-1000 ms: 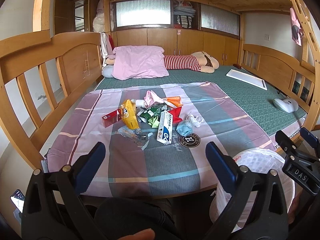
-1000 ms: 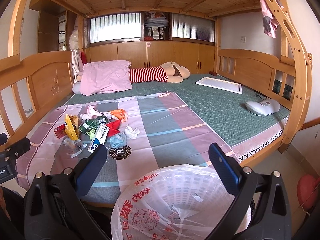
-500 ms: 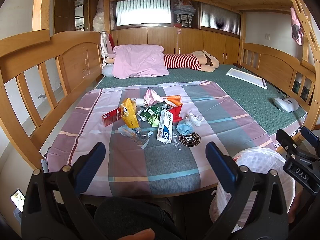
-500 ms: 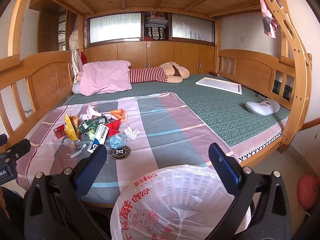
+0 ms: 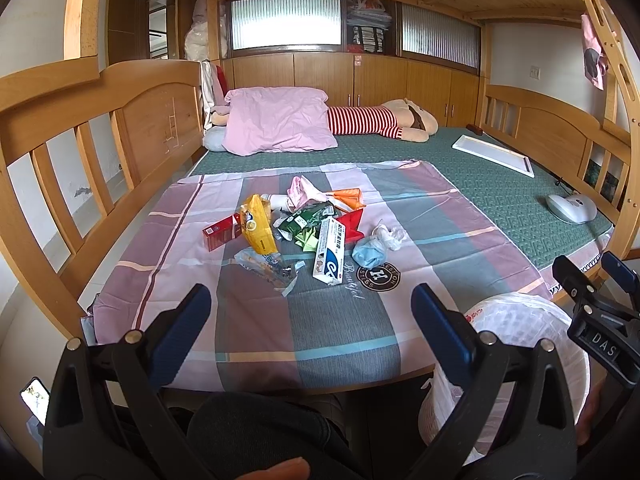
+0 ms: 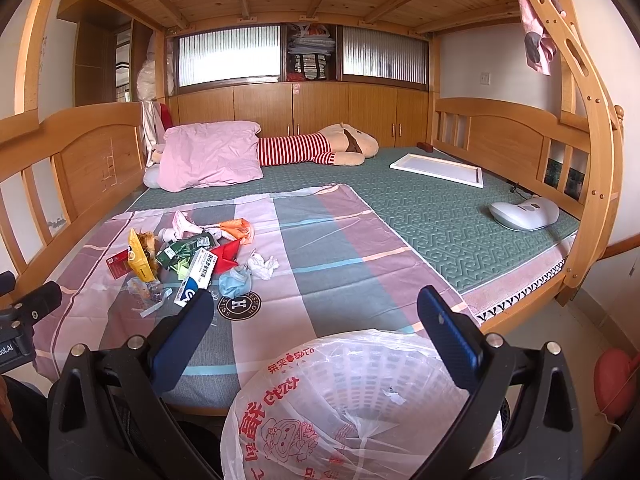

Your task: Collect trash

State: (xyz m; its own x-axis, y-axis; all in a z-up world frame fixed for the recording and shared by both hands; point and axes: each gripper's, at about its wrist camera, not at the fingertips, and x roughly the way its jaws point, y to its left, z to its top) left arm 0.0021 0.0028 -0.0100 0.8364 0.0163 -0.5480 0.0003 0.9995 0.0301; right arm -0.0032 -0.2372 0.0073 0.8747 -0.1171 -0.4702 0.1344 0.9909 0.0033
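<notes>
A heap of trash lies on the plaid sheet (image 5: 312,328): a yellow snack bag (image 5: 258,228), a red box (image 5: 220,232), a white and blue toothpaste box (image 5: 330,250), green wrappers (image 5: 304,222), a blue crumpled mask (image 5: 370,254), white tissue (image 5: 386,234) and a clear wrapper (image 5: 266,268). My left gripper (image 5: 310,308) is open, held short of the heap. My right gripper (image 6: 314,314) is open above a white basket lined with a printed plastic bag (image 6: 352,404). The same heap (image 6: 188,256) shows to its left.
A pink pillow (image 5: 278,124) and a striped plush toy (image 5: 380,122) lie at the far end. A white tray (image 5: 494,154) and a grey device (image 5: 572,208) rest on the green mat at right. Wooden rails (image 5: 60,152) frame the bed. A person's knee (image 5: 260,436) is below.
</notes>
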